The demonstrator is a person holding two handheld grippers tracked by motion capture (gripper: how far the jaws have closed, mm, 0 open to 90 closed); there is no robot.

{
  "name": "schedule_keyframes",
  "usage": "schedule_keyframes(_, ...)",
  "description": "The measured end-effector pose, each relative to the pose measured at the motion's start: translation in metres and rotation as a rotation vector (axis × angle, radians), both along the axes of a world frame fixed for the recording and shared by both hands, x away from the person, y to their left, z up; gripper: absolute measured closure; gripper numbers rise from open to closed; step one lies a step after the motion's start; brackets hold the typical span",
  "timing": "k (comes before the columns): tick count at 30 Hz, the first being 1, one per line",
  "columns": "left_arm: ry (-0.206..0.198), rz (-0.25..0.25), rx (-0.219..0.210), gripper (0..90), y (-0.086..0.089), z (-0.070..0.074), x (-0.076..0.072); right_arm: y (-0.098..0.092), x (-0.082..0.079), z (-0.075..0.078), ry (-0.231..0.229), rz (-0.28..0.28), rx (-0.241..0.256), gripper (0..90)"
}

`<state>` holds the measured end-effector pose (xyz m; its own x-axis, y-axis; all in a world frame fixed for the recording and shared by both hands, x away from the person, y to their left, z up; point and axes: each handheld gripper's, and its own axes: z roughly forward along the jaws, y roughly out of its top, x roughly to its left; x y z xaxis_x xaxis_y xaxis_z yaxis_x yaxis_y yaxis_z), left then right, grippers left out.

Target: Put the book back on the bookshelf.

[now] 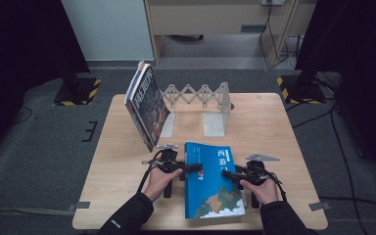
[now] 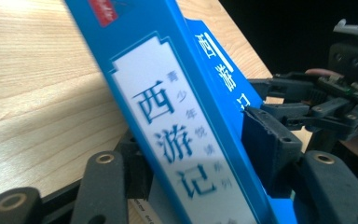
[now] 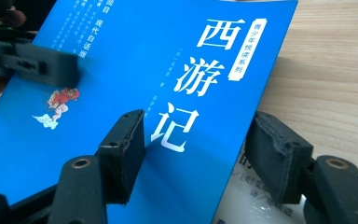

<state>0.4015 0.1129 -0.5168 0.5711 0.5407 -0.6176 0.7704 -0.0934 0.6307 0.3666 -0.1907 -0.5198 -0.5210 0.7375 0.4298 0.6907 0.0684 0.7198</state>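
Note:
A blue book point(image 1: 213, 188) with white Chinese title lettering lies at the table's front centre. My left gripper point(image 1: 190, 169) is at its left side, shut on the spine edge. In the left gripper view the spine point(image 2: 168, 107) sits clamped between both pads point(image 2: 268, 144). My right gripper point(image 1: 228, 174) is at the book's right side. In the right gripper view it point(image 3: 198, 135) stands open astride the cover's point(image 3: 144, 60) free edge, one pad point(image 3: 126, 149) on the cover, the other just past the edge. The left gripper's jaw point(image 3: 51, 63) shows across the cover.
Two books point(image 1: 147, 105) lean tilted against a grey folding bookend rack point(image 1: 200, 98) at the back of the wooden table point(image 1: 269, 127). Floor cables and black stands surround the table. The right gripper point(image 2: 317, 102) is seen beyond the book.

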Motion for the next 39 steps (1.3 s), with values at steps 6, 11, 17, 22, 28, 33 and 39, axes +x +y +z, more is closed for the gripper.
schedule_keyframes(6, 0.016, -0.013, 0.002, 45.1, 0.0, -0.002, 0.0, 0.004, 0.001, 0.0, -0.008, 0.01, -0.008, 38.4)
schedule_keyframes(11, 0.015, -0.006, -0.002, 47.6, 0.0, 0.001, -0.001, 0.004, 0.001, 0.0, -0.019, 0.023, -0.017, 34.7)
schedule_keyframes(17, 0.009, -0.005, 0.001, 49.3, 0.0, 0.006, -0.003, 0.004, 0.001, 0.0, -0.011, 0.038, -0.015, 31.9)
schedule_keyframes(22, 0.01, -0.005, -0.009, 50.2, 0.0, 0.009, -0.004, 0.004, 0.0, -0.001, -0.001, 0.041, -0.002, 30.1)
schedule_keyframes(28, -0.019, -0.019, -0.009, 51.6, -0.001, 0.017, -0.007, 0.004, 0.0, -0.001, 0.001, 0.047, 0.015, 26.0)
schedule_keyframes(33, -0.029, -0.036, -0.017, 53.3, 0.0, 0.025, -0.007, 0.003, 0.001, 0.0, 0.002, 0.046, 0.045, 22.1)
schedule_keyframes(39, -0.017, -0.038, -0.042, 56.1, 0.003, 0.032, -0.008, 0.006, 0.0, 0.0, -0.005, 0.064, 0.088, 20.9)
